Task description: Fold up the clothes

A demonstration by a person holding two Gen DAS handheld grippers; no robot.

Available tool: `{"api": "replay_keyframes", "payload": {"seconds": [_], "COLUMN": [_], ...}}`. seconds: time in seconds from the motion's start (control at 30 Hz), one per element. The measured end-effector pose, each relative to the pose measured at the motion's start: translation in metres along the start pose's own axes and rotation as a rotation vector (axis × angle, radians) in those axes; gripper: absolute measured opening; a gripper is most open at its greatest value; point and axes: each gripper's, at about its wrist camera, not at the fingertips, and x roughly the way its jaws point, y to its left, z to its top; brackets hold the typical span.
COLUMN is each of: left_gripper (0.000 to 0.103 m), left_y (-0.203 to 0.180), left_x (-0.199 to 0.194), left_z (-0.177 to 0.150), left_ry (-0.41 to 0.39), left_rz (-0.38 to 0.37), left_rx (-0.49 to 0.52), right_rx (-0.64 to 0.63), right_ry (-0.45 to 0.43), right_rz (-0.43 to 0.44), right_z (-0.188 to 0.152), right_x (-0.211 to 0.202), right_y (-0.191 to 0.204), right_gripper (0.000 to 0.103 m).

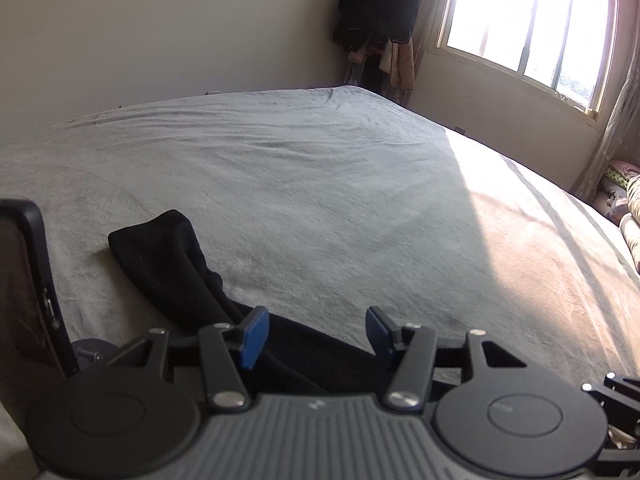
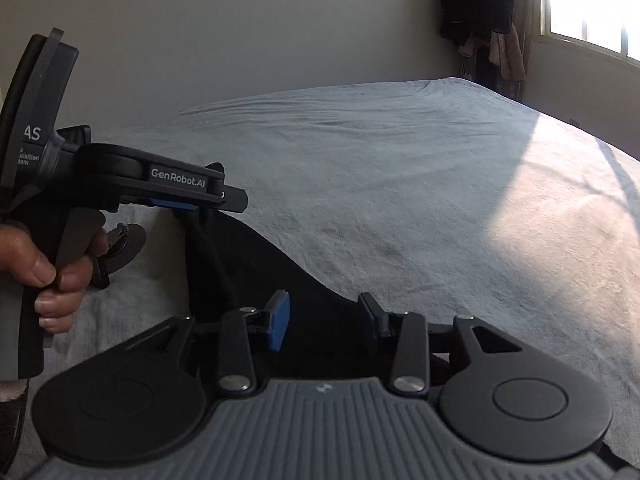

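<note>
Here both jaws gape over the black garment (image 1: pixel 168 264), its near part hidden behind them.

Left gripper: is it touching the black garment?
Touching. The right wrist view shows the black garment rising in a peak to the blue pad of the left gripper, with no gap.

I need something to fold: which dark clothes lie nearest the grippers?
The black garment on the bed, beneath the left gripper and right gripper; the hanging clothes are in the corner.
</note>
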Motion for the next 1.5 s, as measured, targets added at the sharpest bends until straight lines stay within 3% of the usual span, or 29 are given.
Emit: {"api": "replay_keyframes", "payload": {"seconds": [0.13,0.17,0.2,0.23,0.37,0.5,0.57,0.63,0.7,0.73,0.83,1.0,1.03,1.07,1.1,1.17,1.23,1.3,1.33,1.37,1.4,1.43,1.5], "left_gripper": [0.053,0.053,0.053,0.053,0.054,0.054,0.054,0.054,0.054,0.054,0.054,0.053,0.053,0.052,0.052,0.052,0.045,0.025,0.021,0.018,0.018,0.018,0.018], "left_y": [-0.001,-0.001,-0.002,-0.004,-0.008,-0.008,-0.005,-0.001,0.003,0.004,0.011,0.024,0.027,0.028,0.028,0.026,0.021,0.016,0.014,0.013,0.012,0.008,0.000], "left_x": [0.013,0.016,0.018,0.019,0.022,0.023,0.021,0.020,0.016,0.013,0.007,0.001,0.001,0.000,-0.001,-0.001,-0.003,-0.006,-0.008,-0.010,-0.011,-0.011,-0.009], "left_z": [-0.005,-0.006,-0.007,-0.009,-0.013,-0.012,-0.010,-0.008,-0.005,-0.003,0.002,0.007,0.008,0.008,0.008,0.008,0.007,0.005,0.005,0.003,0.002,-0.001,-0.009], "left_ry": [0.039,0.046,0.048,0.051,0.077,0.079,0.077,0.080,0.075,0.069,0.048,0.037,0.035,0.033,0.036,0.045,0.048,0.033,0.031,0.040,0.051,0.063,0.084], "left_rz": [0.007,0.010,0.016,0.021,0.026,0.035,0.026,0.012,0.005,0.005,-0.012,-0.056,-0.064,-0.075,-0.088,-0.109,-0.089,-0.059,-0.062,-0.089,-0.122,-0.144,-0.170], "left_rx": [0.010,0.010,0.014,0.022,0.042,0.047,0.033,0.018,0.003,-0.003,-0.028,-0.106,-0.119,-0.126,-0.125,-0.098,-0.039,0.034,0.065,0.098,0.130,0.178,0.281], "right_rx": [-0.038,-0.033,-0.028,-0.023,0.031,0.074,0.067,0.062,0.044,0.028,-0.026,-0.074,-0.061,-0.005,0.069,0.171,0.193,0.216,0.230,0.230,0.222,0.214,0.168], "right_ry": [0.060,0.077,0.078,0.070,0.020,0.023,0.015,0.013,0.017,0.017,0.030,0.053,0.053,0.060,0.070,0.084,0.067,0.025,0.008,0.001,-0.003,-0.007,0.012], "right_rz": [0.036,0.042,0.033,0.018,-0.120,-0.140,-0.127,-0.056,0.070,0.127,0.230,0.192,0.196,0.242,0.306,0.380,0.349,0.294,0.285,0.287,0.290,0.293,0.302], "right_z": [0.006,0.002,-0.003,-0.006,-0.011,-0.006,-0.001,0.000,-0.006,-0.010,-0.019,-0.032,-0.032,-0.032,-0.031,-0.030,-0.028,-0.019,-0.014,-0.006,0.002,0.010,0.026], "right_x": [0.030,0.037,0.040,0.041,0.033,0.025,0.013,0.000,-0.008,-0.011,-0.005,0.022,0.023,0.023,0.022,0.019,0.009,-0.005,-0.009,-0.009,-0.006,-0.003,0.012], "right_y": [0.001,0.001,0.002,0.004,0.000,-0.001,0.005,0.013,0.025,0.032,0.052,0.062,0.060,0.053,0.043,0.024,0.012,-0.002,-0.009,-0.013,-0.017,-0.020,-0.019], "right_gripper": [0.043,0.038,0.010,0.005,0.003,0.008,0.021,0.026,0.039,0.040,0.040,0.036,0.032,0.017,0.012,0.009,0.018,0.020,0.021,0.026,0.043,0.050,0.054]}}
